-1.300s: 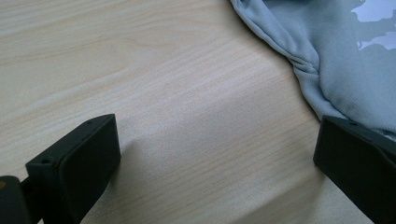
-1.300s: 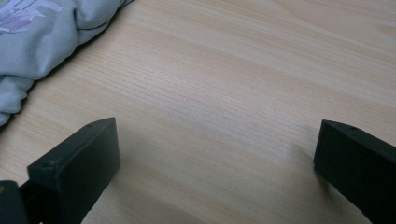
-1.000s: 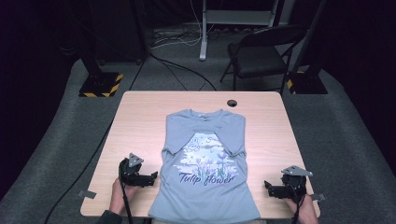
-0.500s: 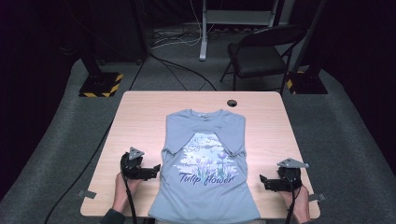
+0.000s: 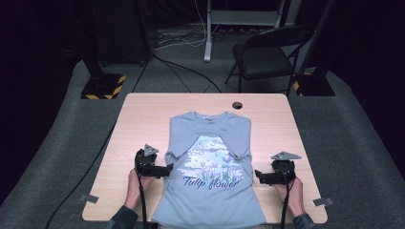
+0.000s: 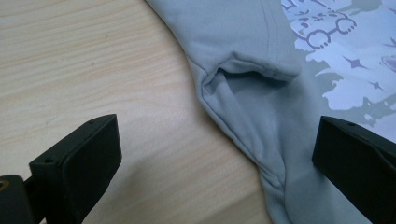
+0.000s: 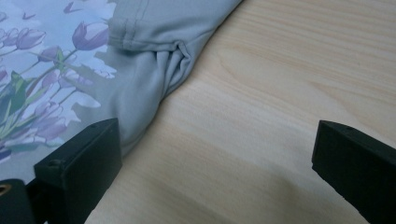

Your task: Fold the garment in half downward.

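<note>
A grey-blue T-shirt [image 5: 210, 167] with a tulip print and the words "Tulip flower" lies flat on the wooden table [image 5: 143, 114], both sleeves folded in over the body. My left gripper [image 5: 165, 170] is open at the shirt's left edge; in its own view the jaws stand wide apart around the folded sleeve [image 6: 247, 79] and side seam. My right gripper [image 5: 260, 175] is open at the shirt's right edge, its jaws spread over bare wood beside the other folded sleeve [image 7: 159, 51]. Neither holds anything.
A dark round cable hole [image 5: 237, 105] is in the table's far edge. Behind the table stand a black folding chair [image 5: 267, 57], a stand with a striped base [image 5: 102, 86] and cables on the grey floor. Bare wood lies on both sides of the shirt.
Both grippers have moved inward toward the shirt's side edges, the left one rightward and the right one leftward. The shirt has not moved.
</note>
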{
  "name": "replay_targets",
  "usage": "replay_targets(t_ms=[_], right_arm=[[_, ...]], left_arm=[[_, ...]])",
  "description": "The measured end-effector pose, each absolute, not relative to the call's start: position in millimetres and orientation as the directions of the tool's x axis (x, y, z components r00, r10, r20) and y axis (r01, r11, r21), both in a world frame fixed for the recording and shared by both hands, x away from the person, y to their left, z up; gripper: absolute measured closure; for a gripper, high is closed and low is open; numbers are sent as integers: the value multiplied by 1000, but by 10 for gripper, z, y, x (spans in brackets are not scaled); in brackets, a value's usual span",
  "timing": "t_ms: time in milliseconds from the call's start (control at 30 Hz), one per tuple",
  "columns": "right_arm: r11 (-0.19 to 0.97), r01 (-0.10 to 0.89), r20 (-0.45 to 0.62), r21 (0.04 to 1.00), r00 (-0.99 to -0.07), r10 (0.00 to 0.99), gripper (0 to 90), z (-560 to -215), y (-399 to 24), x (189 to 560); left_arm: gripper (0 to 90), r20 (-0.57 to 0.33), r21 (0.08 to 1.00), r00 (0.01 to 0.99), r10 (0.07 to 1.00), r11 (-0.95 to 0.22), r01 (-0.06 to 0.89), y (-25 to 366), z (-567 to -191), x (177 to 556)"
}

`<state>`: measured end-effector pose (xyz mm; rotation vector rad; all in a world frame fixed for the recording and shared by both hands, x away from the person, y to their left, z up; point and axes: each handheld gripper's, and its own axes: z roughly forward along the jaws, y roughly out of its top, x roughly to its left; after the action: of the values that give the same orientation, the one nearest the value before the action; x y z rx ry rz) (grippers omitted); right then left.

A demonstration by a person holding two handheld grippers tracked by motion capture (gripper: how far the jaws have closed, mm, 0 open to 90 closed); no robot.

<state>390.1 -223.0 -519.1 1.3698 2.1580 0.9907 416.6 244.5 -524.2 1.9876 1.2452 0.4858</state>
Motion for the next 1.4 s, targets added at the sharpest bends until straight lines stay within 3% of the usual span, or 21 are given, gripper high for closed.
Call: replay_targets(t_ms=[367,700,1400], right_arm=[[273,611,40,743,-447,894,14,-5164,-2044,4153],[330,621,-23,711,-448,894,33,-5237,-1923,4338],[335,641,-7,690,-457,889,25,-5293,-1996,4282]], left_arm=[[11,-34,735,437,899,-274,620,2388,-5229,4387],[10,24,688,459,888,-348,637,2280,-5290,4493],[8,10,706,463,886,-334,625,2318,-5324,4407]])
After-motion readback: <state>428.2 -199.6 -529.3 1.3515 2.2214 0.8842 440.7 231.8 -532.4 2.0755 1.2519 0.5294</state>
